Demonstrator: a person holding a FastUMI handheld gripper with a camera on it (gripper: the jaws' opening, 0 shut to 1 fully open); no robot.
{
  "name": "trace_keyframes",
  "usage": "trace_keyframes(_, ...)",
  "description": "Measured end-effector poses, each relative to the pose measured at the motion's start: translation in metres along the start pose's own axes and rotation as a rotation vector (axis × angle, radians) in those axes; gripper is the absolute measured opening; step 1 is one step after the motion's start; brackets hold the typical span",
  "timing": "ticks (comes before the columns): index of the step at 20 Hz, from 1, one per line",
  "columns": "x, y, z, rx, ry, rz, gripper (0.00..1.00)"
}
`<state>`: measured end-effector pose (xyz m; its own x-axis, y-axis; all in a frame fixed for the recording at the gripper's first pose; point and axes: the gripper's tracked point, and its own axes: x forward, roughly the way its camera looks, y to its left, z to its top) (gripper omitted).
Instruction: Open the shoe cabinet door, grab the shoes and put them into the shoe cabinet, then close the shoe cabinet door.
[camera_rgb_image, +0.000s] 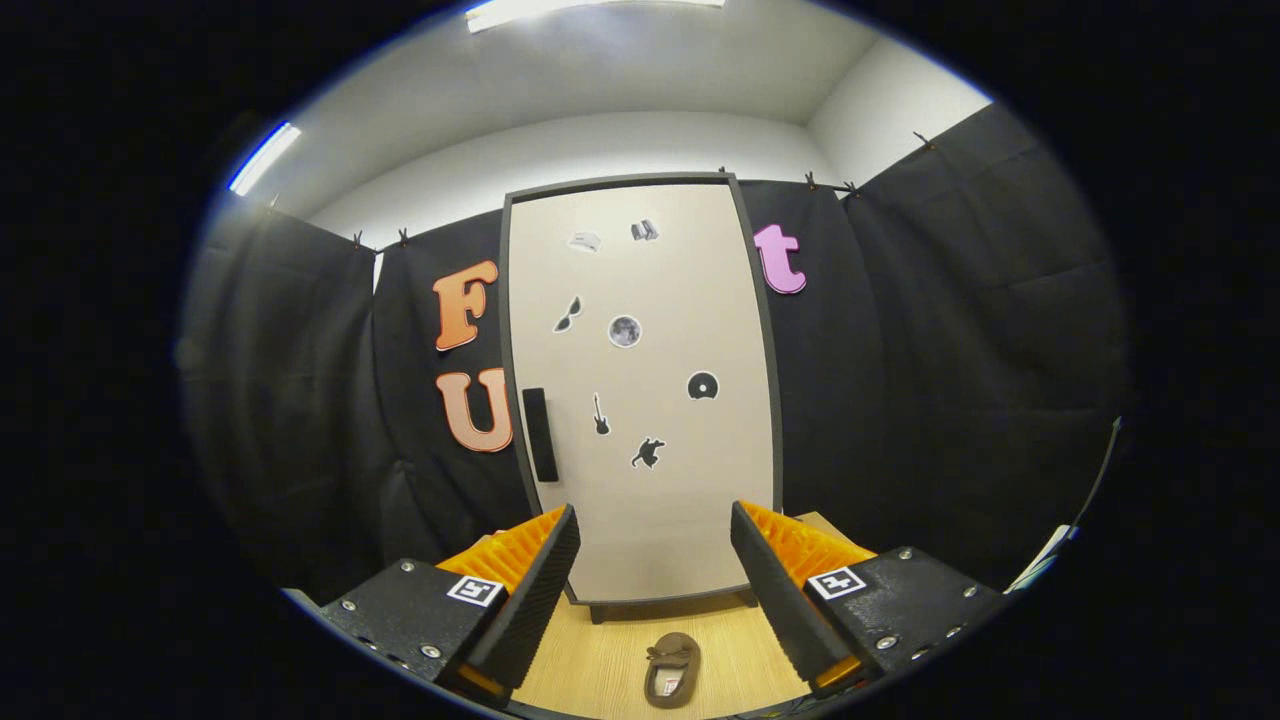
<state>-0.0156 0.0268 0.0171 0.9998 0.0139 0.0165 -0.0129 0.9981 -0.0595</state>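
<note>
Gripper (655, 560): your fingers are spread wide, nothing between them, released.
Shoe (672, 669): brown, lies on the wooden floor (600, 665) low between your fingers, apart from both, opening facing up.
Cabinet (640, 390): straight ahead beyond the fingers, upright, on short dark legs; shoe sits a little in front of its base.
Door: shut, pale panel in a dark frame, small dark stickers scattered over it.
Handle (540, 434): dark vertical bar near the door's left edge, about mid-height.
Open room: bare floor between shoe and cabinet base; you have a free gap on either side of the shoe up to each finger.
Surroundings: black cloth wall (950, 380) close behind and on both sides of the cabinet.
In the way: nothing stands between your fingers and the handle.
</note>
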Motion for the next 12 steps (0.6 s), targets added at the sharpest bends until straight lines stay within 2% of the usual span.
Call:
trace_keyframes(5,-0.003,0.015,0.007,-0.045,-0.008,0.008,0.95)
trace_keyframes(12,0.004,0.021,0.007,-0.04,-0.003,0.012,0.95)
